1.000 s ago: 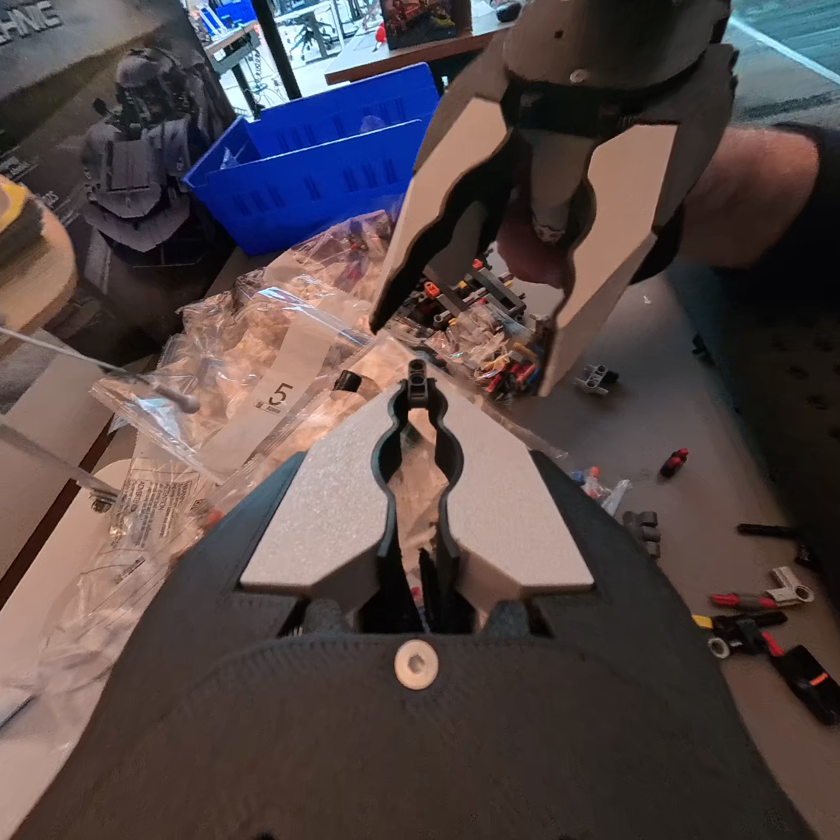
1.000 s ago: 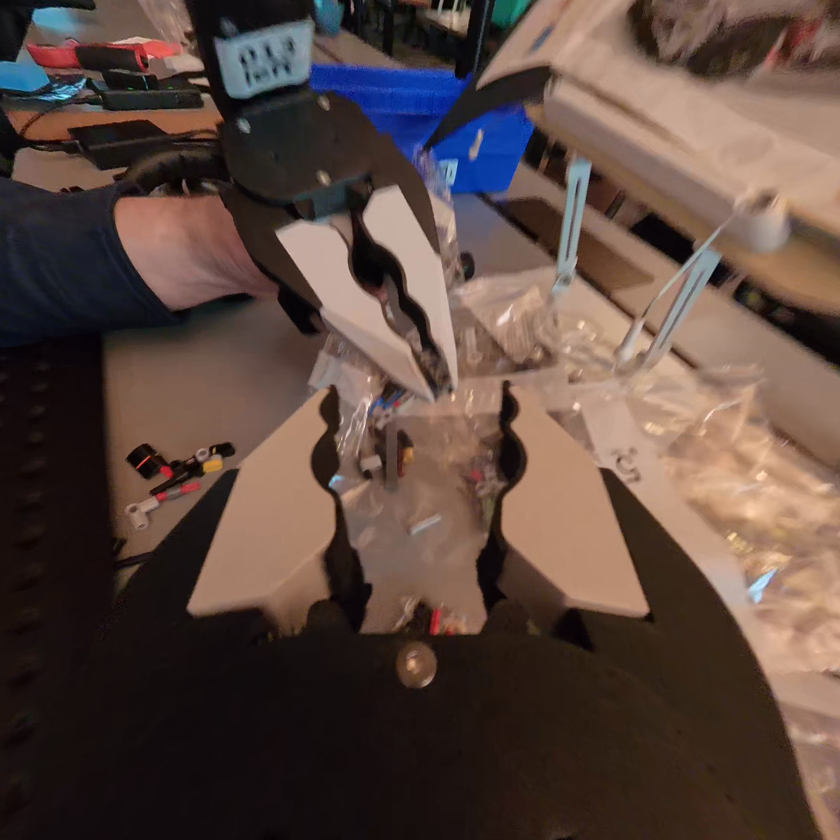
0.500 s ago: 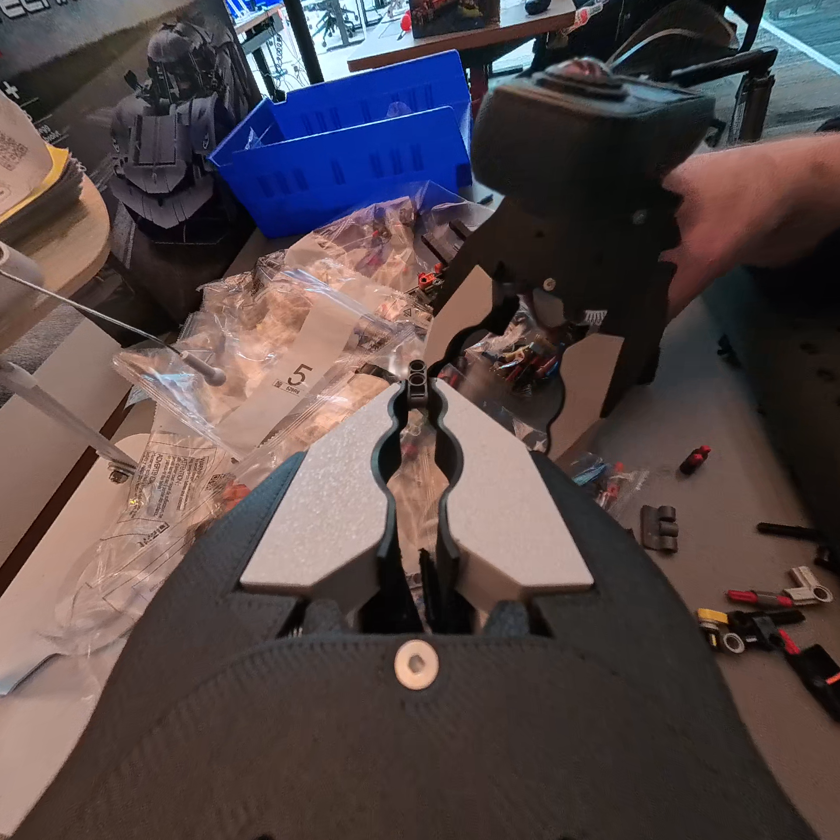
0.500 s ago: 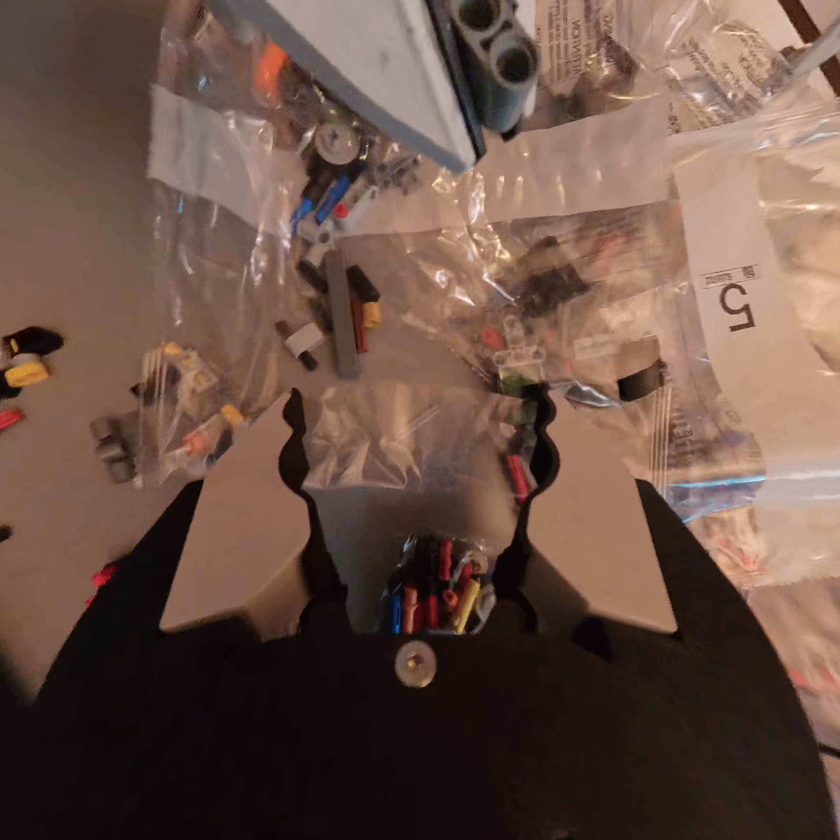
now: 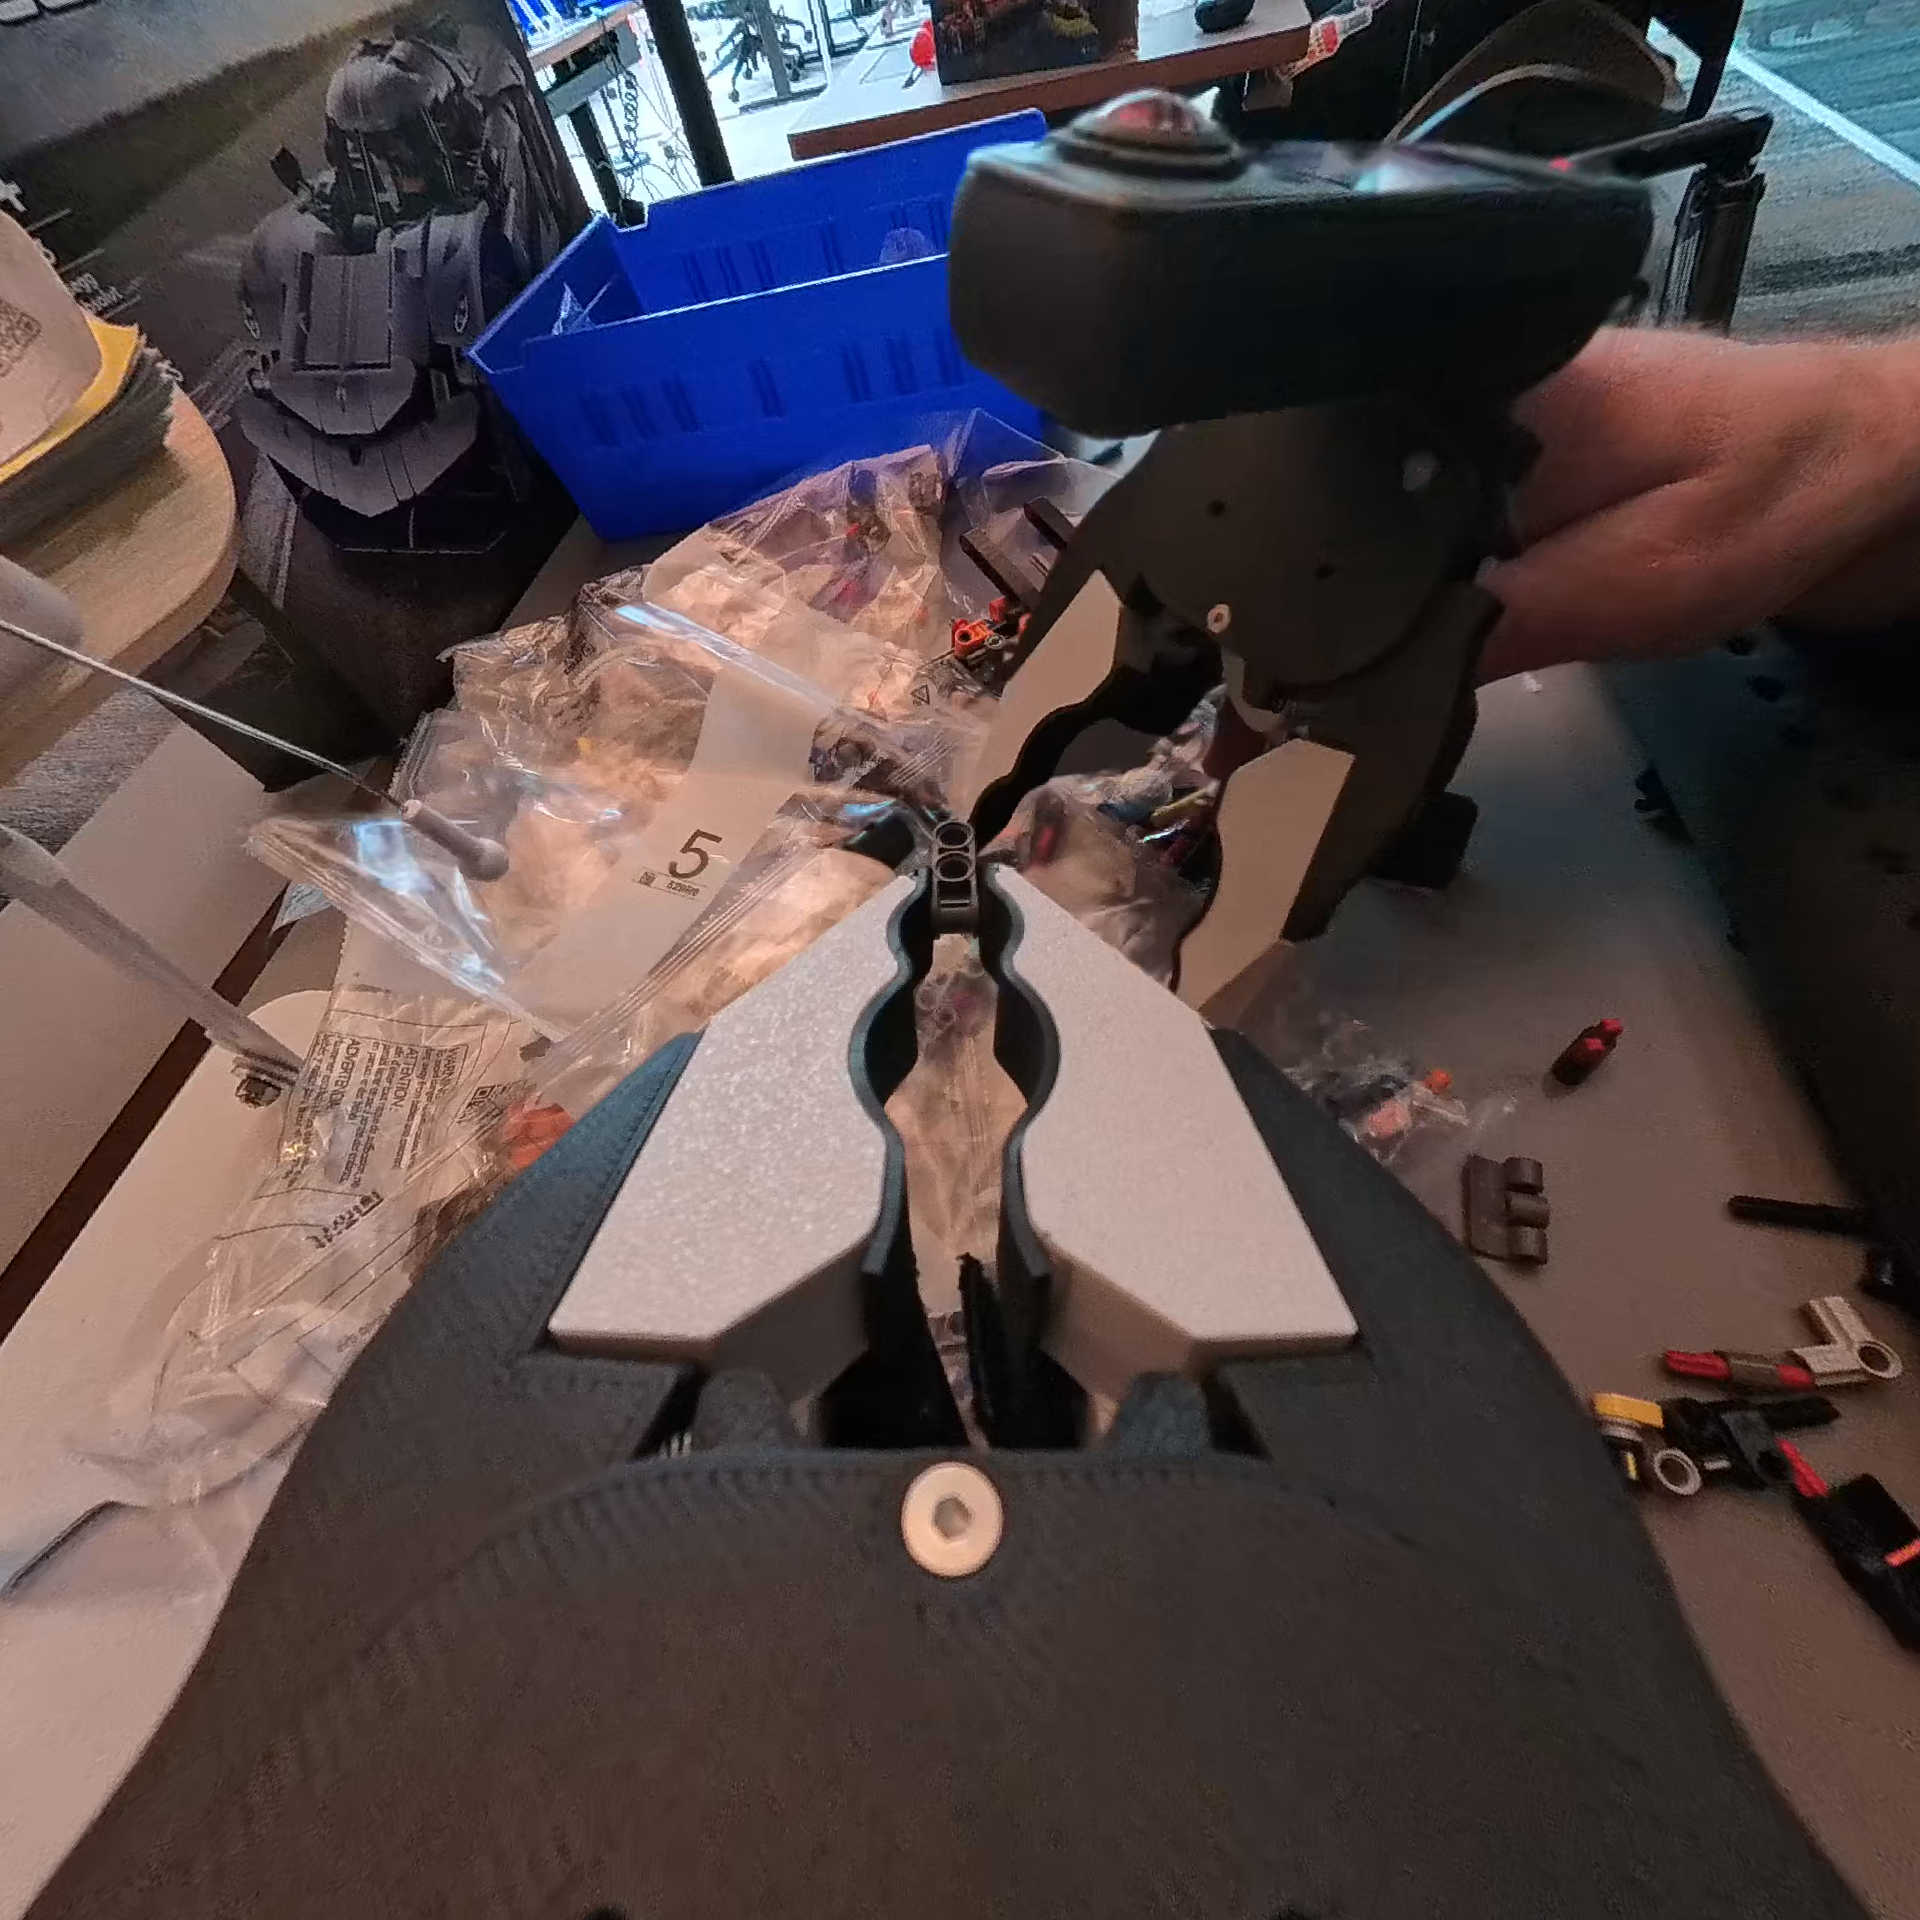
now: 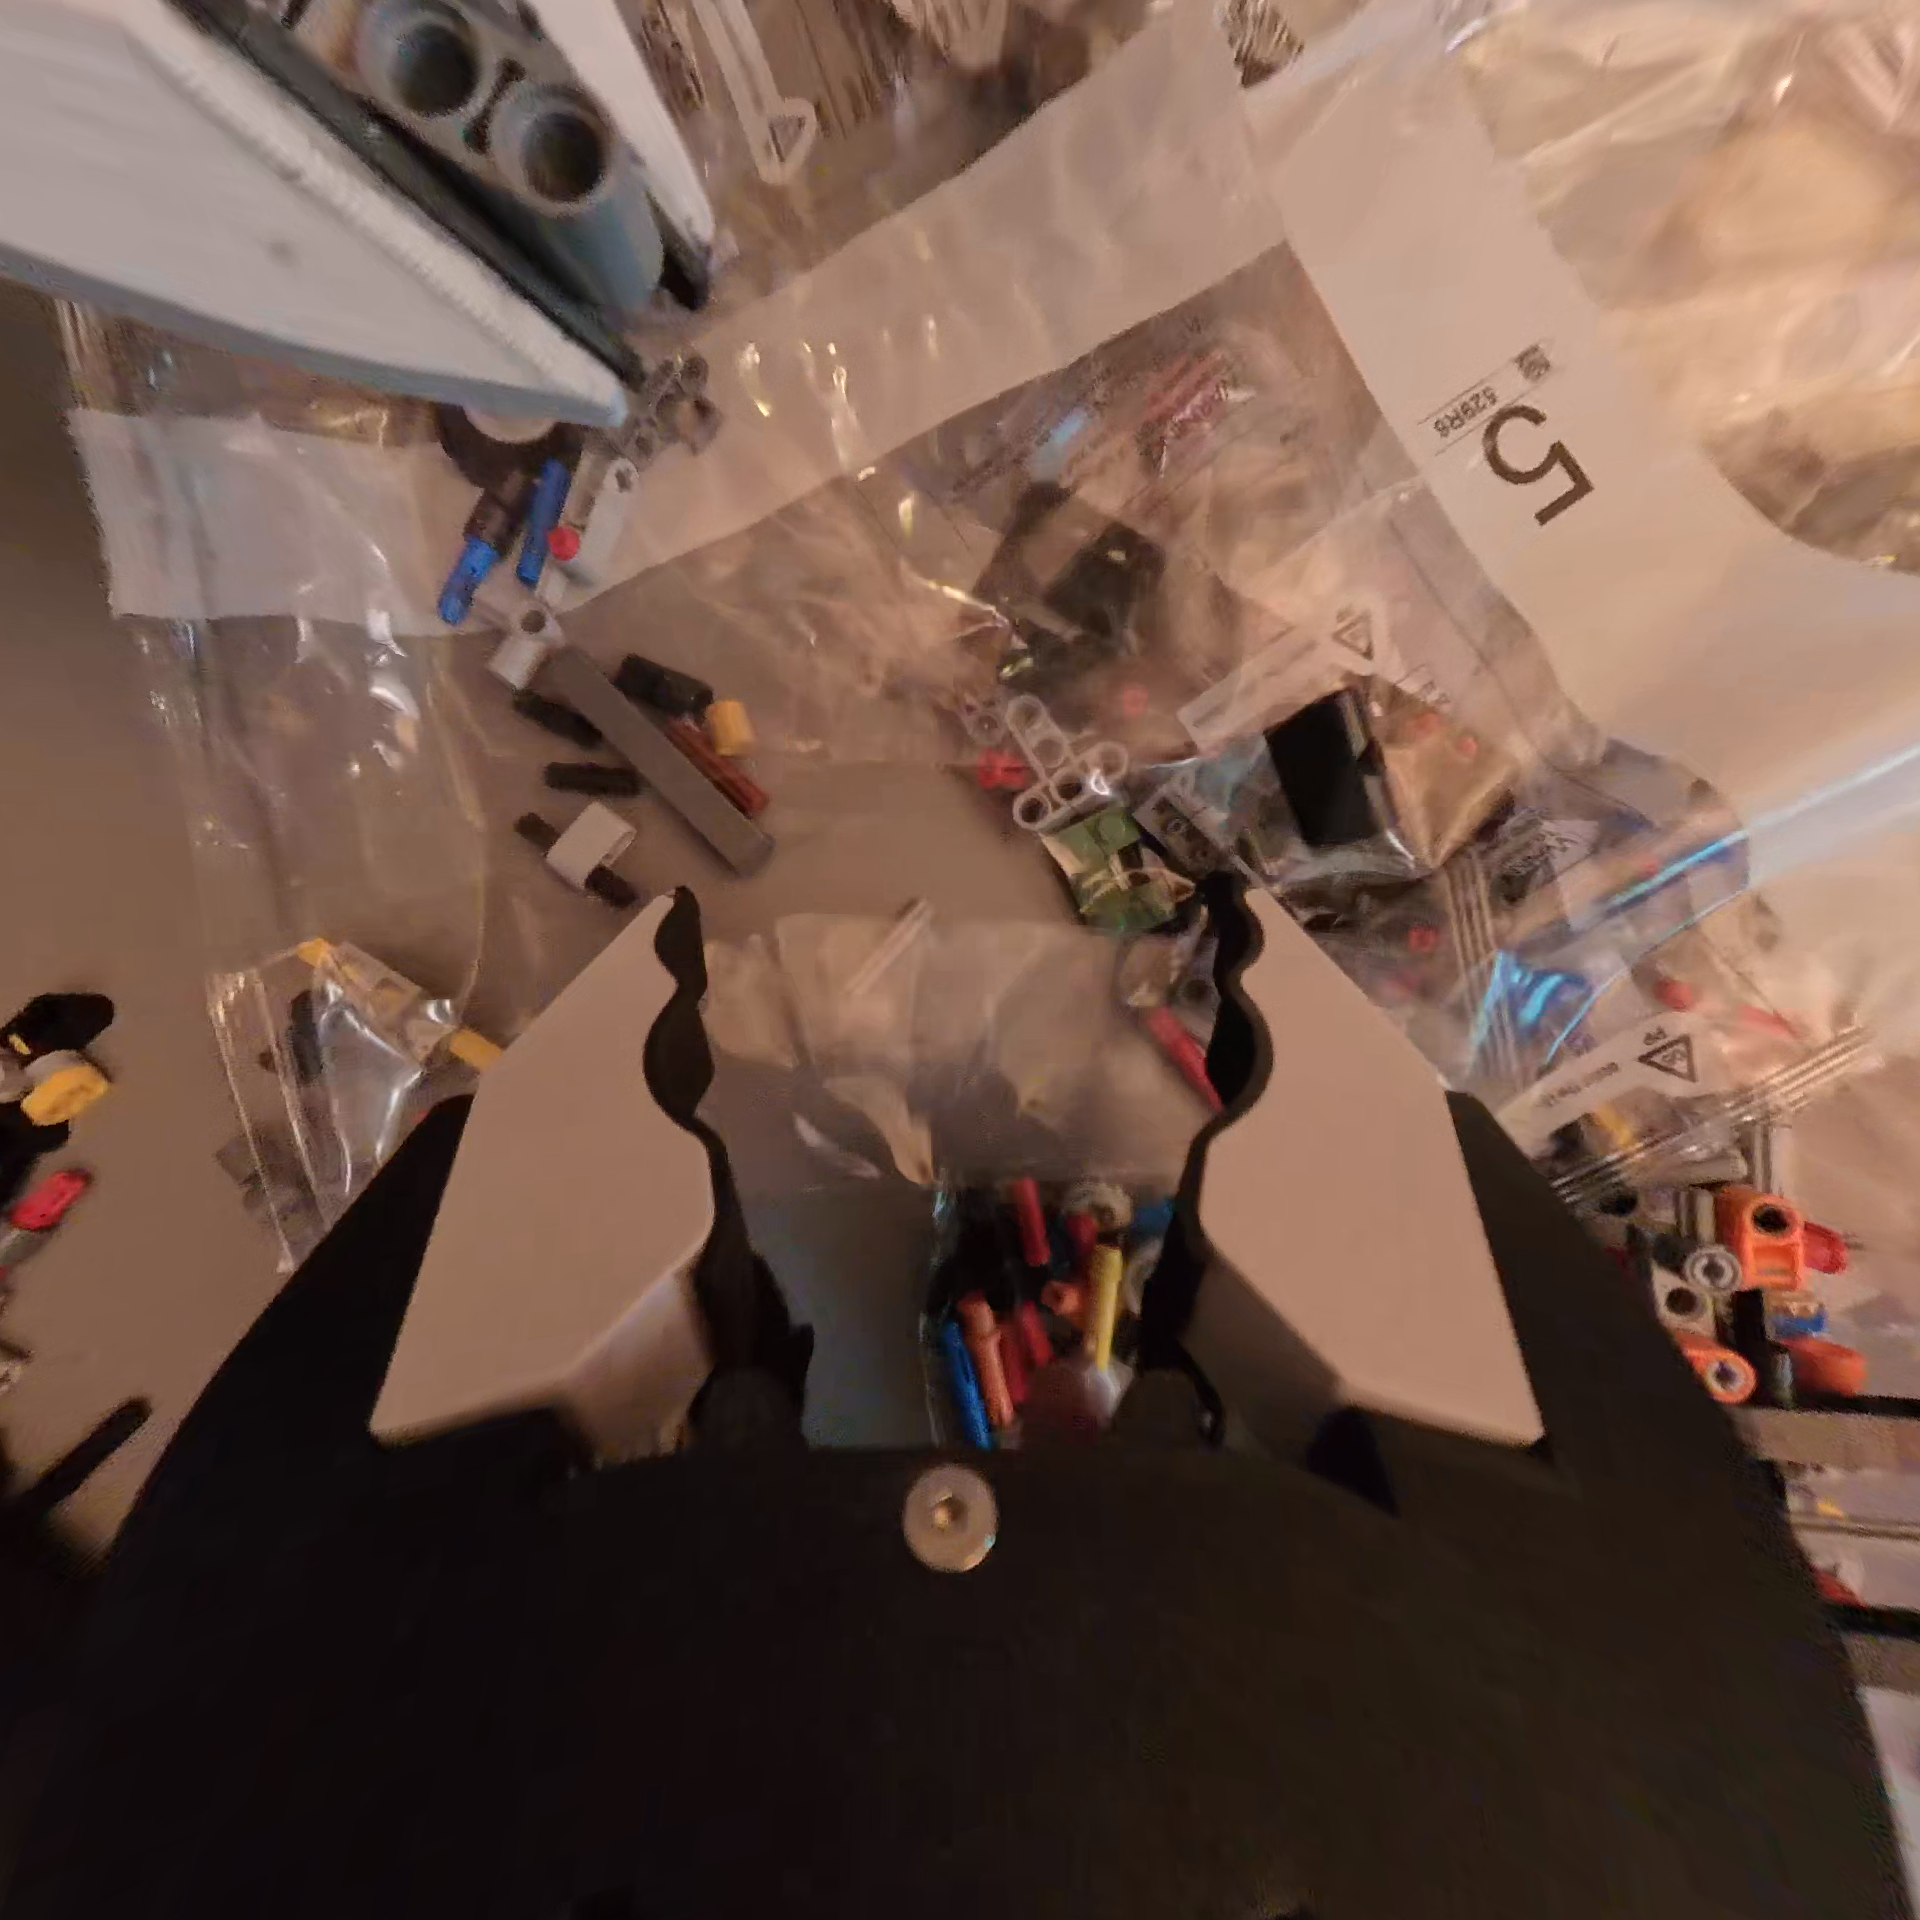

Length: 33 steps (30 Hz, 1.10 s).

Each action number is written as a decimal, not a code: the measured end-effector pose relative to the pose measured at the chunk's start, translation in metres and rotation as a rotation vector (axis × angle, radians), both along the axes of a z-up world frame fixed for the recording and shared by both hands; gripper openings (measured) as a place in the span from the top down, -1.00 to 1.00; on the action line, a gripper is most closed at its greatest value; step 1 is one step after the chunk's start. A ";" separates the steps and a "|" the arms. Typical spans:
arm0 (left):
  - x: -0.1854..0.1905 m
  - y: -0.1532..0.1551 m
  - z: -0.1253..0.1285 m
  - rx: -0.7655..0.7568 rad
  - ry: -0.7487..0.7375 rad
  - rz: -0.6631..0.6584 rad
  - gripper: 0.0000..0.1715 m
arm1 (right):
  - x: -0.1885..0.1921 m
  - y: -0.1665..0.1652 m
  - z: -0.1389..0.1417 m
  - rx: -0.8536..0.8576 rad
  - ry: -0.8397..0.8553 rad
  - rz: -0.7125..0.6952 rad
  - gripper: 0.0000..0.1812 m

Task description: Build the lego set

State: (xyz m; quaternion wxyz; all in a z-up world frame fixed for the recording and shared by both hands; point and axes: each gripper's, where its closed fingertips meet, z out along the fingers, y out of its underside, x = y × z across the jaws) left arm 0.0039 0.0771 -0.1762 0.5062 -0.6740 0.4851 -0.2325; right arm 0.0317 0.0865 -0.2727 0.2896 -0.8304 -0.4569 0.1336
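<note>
My left gripper (image 5: 954,896) is shut on a small dark grey two-hole connector (image 5: 954,871), held above the parts bags. It also shows at the top left of the right wrist view, with the connector (image 6: 499,114) end-on. My right gripper (image 6: 951,904) is open and empty, pointing straight down over the bags. A small clear bag of coloured pins (image 6: 1039,1309) lies below, between its fingers. In the left wrist view the right gripper (image 5: 1153,862) stands just beyond my left fingertips, held by a hand (image 5: 1714,488).
Clear numbered parts bags (image 5: 686,862) cover the table's middle and left. A grey beam (image 6: 665,769) and small pins lie loose beside them. More loose pieces (image 5: 1745,1444) lie at the right by a dark mat (image 5: 1818,883). A blue bin (image 5: 769,353) and the set's box (image 5: 364,312) stand behind. The left gripper's tips are roughly 10 centimeters from the right gripper's.
My right gripper has tipped from facing the left gripper to pointing straight down, and has come low over the bags. My left gripper has kept hold of the connector and hardly moved.
</note>
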 end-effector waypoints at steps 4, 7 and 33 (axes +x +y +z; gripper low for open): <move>0.000 0.000 0.001 0.000 -0.005 0.000 0.93 | 0.009 0.002 0.002 -0.011 -0.067 0.008 -0.03; 0.000 0.000 0.001 0.000 -0.007 -0.001 0.93 | 0.017 0.007 -0.002 0.023 -0.108 -0.002 0.04; 0.004 -0.002 -0.001 -0.007 0.000 -0.013 0.94 | 0.002 0.009 -0.005 0.109 0.141 0.071 -0.33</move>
